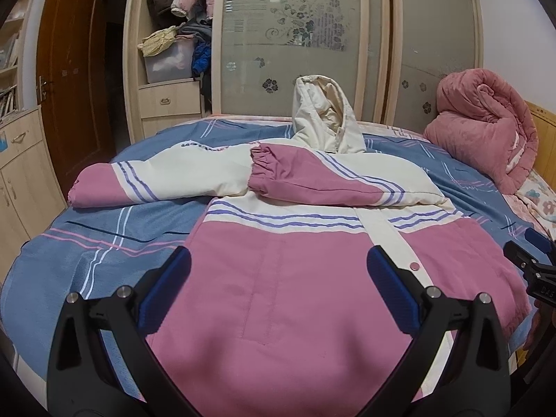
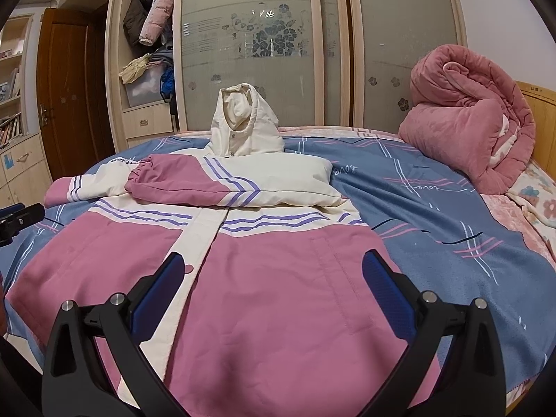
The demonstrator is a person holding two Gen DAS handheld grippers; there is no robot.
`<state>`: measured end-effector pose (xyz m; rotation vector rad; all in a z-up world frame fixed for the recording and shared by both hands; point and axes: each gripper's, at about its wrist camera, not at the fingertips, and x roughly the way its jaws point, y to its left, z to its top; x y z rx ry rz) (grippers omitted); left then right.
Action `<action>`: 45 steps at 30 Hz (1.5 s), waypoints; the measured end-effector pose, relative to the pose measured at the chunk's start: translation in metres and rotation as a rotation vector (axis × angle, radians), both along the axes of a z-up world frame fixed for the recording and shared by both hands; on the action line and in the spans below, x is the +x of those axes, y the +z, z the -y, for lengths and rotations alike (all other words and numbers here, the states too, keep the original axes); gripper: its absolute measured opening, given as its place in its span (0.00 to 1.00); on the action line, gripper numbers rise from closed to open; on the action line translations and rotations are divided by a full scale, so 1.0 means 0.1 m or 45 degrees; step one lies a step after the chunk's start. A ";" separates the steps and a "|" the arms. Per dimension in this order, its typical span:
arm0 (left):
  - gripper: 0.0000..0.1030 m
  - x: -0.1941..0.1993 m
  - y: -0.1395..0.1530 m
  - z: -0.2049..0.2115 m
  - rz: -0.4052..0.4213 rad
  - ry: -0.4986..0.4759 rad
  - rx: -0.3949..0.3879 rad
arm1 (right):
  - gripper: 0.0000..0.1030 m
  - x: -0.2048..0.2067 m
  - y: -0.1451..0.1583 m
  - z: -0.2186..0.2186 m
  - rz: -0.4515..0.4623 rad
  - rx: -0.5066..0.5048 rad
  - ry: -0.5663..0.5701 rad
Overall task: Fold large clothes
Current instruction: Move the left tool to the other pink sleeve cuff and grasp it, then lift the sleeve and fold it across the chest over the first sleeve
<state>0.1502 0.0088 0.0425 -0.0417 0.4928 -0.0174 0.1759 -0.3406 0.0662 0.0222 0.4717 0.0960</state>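
A pink and cream hooded jacket [image 1: 278,278] lies front up on the bed, also in the right wrist view [image 2: 271,295]. Its right sleeve [image 1: 312,184] is folded across the chest; the other sleeve [image 1: 139,180] lies stretched out to the left. The cream hood [image 1: 326,118] stands up at the far end. My left gripper [image 1: 278,274] is open and empty, above the jacket's lower left half. My right gripper [image 2: 272,274] is open and empty, above the lower right half. The right gripper also shows at the right edge of the left wrist view [image 1: 531,264].
The bed has a blue plaid sheet [image 2: 434,215]. A rolled pink quilt [image 2: 469,121] sits at the far right by the headboard. A wardrobe with frosted sliding doors [image 2: 264,52] and open shelves of clothes stands behind the bed. A brown door [image 1: 69,80] is at left.
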 end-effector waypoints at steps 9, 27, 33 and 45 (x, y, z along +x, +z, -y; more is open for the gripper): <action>0.98 0.07 0.05 -0.41 0.009 -0.014 -0.161 | 0.99 -0.01 0.01 0.02 0.004 0.014 0.012; 0.98 0.64 -0.61 -3.38 0.193 0.290 -1.486 | 0.99 0.11 -0.07 -0.07 -0.051 0.053 0.078; 0.98 1.29 -0.80 -3.78 0.095 0.321 -1.510 | 0.99 0.17 -0.12 -0.20 -0.073 0.050 0.112; 0.54 1.91 -1.18 -4.17 -0.025 0.617 -1.488 | 0.99 0.36 -0.24 -0.29 -0.123 0.056 0.119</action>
